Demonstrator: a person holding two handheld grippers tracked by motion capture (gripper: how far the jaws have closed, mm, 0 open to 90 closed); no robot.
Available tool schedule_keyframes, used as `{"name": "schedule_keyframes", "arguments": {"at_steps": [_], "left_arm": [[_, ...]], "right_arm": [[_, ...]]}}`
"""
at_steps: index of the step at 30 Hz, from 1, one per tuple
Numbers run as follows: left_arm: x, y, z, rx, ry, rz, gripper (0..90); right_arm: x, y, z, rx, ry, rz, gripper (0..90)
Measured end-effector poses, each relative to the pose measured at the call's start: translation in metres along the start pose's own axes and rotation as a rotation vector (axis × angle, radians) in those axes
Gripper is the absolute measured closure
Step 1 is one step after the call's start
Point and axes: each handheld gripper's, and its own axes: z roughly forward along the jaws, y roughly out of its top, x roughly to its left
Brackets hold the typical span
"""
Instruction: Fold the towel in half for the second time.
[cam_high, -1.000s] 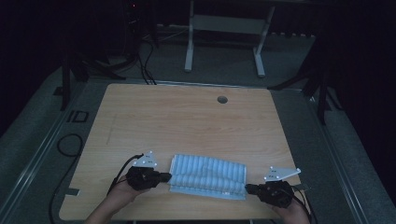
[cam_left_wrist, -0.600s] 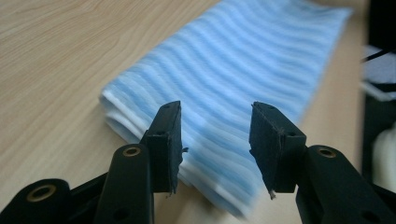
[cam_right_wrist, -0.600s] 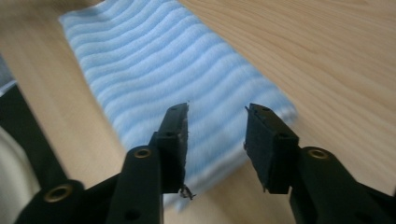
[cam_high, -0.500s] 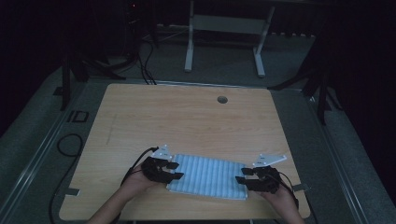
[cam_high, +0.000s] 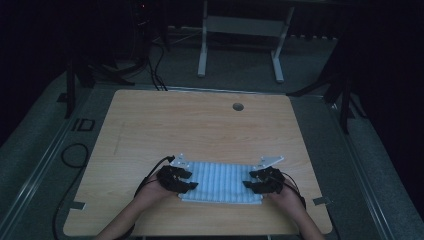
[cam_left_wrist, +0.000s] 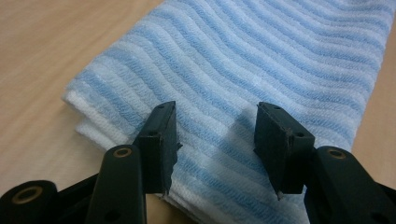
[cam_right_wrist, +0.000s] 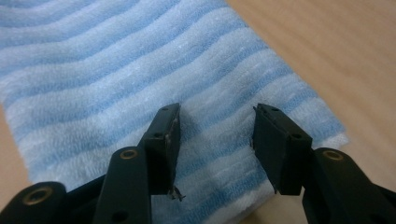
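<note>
You are folding a blue-and-white striped towel (cam_high: 220, 182), which lies folded flat near the front edge of the wooden bench (cam_high: 200, 125), between your two hands. Your left claw (cam_high: 186, 180) hovers over the towel's left end and your right claw (cam_high: 254, 184) over its right end. Both claws have just been opening; their jaws stand spread with nothing pinched, the cloth lying loose below them. This looks like the release after a fold. The next move probably calls for gripping fresh edges or smoothing the towel.
</note>
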Motion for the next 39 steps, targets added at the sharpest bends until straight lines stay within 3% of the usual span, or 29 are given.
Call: {"name": "schedule_keyframes", "arguments": {"at_steps": [5, 8, 9, 12, 15, 22, 26, 39], "left_arm": [[0.016, 0.003, 0.0, -0.005, 0.026, -0.03, 48.9], [0.016, 0.003, 0.0, -0.005, 0.026, -0.03, 48.9], [0.033, 0.008, 0.0, -0.003, 0.062, -0.044, 49.3], [0.039, 0.011, 0.0, 0.003, 0.071, -0.045, 49.4], [0.054, 0.018, 0.003, 0.008, 0.095, -0.06, 49.4], [0.075, 0.027, 0.006, 0.005, 0.117, -0.089, 49.4], [0.08, 0.028, 0.006, -0.001, 0.117, -0.1, 49.3], [0.096, 0.031, 0.006, -0.006, 0.142, -0.133, 49.3]], "right_arm": [[-0.017, 0.018, 0.015, -0.013, 0.003, 0.006, 50.2], [-0.02, 0.021, 0.018, -0.017, 0.002, 0.007, 50.2], [-0.027, 0.032, 0.026, -0.022, 0.003, 0.015, 50.1], [-0.033, 0.042, 0.033, -0.013, -0.003, 0.019, 50.0], [-0.041, 0.053, 0.039, 0.002, -0.008, 0.017, 49.8], [-0.061, 0.072, 0.053, 0.0, -0.007, 0.052, 48.9], [-0.069, 0.079, 0.059, -0.003, 0.009, 0.079, 48.4], [-0.075, 0.093, 0.069, 0.006, -0.004, 0.086, 48.2]]}}
